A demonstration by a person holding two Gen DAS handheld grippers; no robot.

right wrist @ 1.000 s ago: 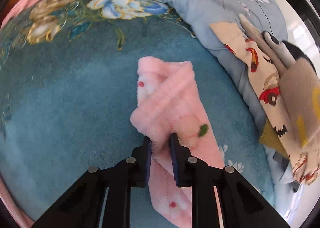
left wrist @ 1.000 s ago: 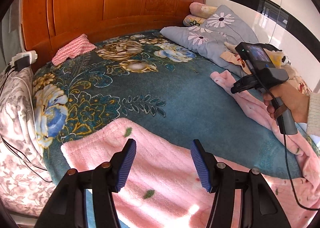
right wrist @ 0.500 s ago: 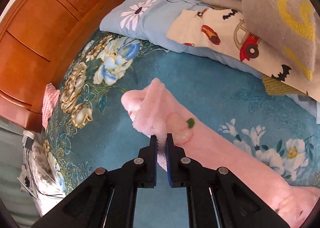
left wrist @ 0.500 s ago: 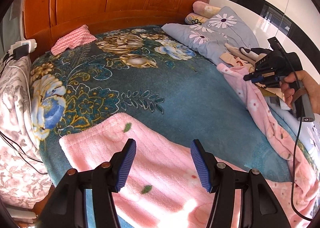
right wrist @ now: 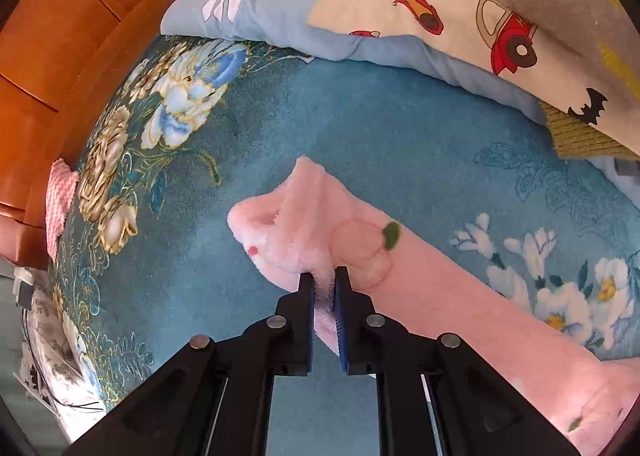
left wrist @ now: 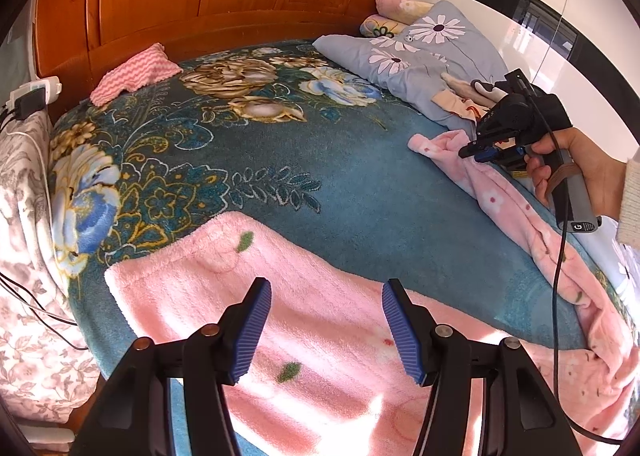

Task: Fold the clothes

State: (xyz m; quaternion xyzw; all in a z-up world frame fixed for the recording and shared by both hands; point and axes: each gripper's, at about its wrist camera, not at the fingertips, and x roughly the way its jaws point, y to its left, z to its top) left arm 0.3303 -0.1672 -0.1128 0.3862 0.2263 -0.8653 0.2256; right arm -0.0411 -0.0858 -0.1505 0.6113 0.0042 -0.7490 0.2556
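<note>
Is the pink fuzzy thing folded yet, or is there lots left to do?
Lots left. Nothing looks folded yet: the pink garment lies spread across the blanket, one end flat and one long part stretched out. In hand: the right gripper is shut on the tip of that long part. The left gripper is open above the flat end, holding nothing. Every fold is yet to come.

Pink garment [left wrist: 320, 320] beyond lower frame edge, unseen.

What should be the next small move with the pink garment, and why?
Probably carry the right gripper, shut on the pink garment's narrow leg end, toward the wide part below the open left gripper, since the legs lie apart on the blue blanket.
</note>
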